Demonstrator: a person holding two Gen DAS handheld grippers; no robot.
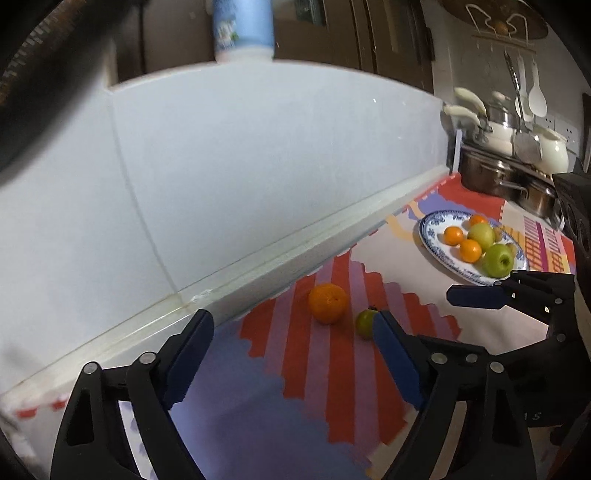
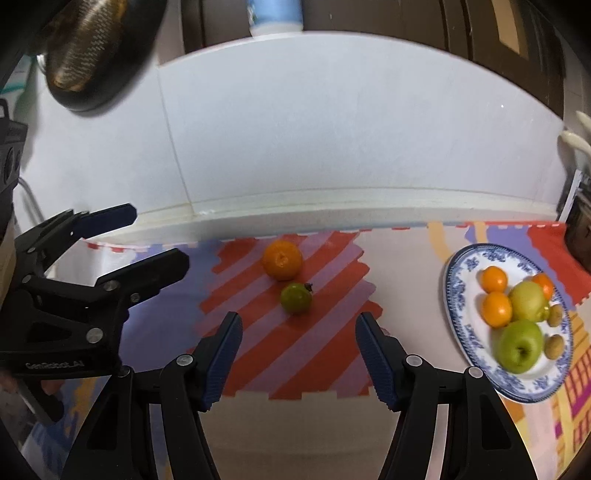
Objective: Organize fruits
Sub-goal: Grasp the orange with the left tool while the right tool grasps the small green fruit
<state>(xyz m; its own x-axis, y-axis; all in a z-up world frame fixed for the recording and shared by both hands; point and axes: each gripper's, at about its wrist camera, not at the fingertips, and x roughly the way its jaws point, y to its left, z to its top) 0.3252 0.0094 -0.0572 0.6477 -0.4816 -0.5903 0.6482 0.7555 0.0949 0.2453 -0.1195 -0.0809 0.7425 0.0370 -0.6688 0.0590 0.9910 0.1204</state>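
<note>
An orange (image 2: 282, 259) and a small green fruit (image 2: 295, 298) lie loose on the striped mat, touching or nearly so. They also show in the left wrist view, the orange (image 1: 328, 303) and the green fruit (image 1: 365, 323). A blue-patterned plate (image 2: 461, 295) at the right holds small oranges, two green apples and small brown fruits; the plate also shows in the left wrist view (image 1: 432, 229). My right gripper (image 2: 299, 358) is open and empty, just short of the green fruit. My left gripper (image 1: 291, 354) is open and empty, short of both fruits.
A white tiled wall (image 2: 332, 147) with a raised ledge runs along the back of the counter. Steel pots and white cookware (image 1: 509, 155) stand past the plate. A blue-white container (image 1: 242, 29) sits up on the wall's top ledge.
</note>
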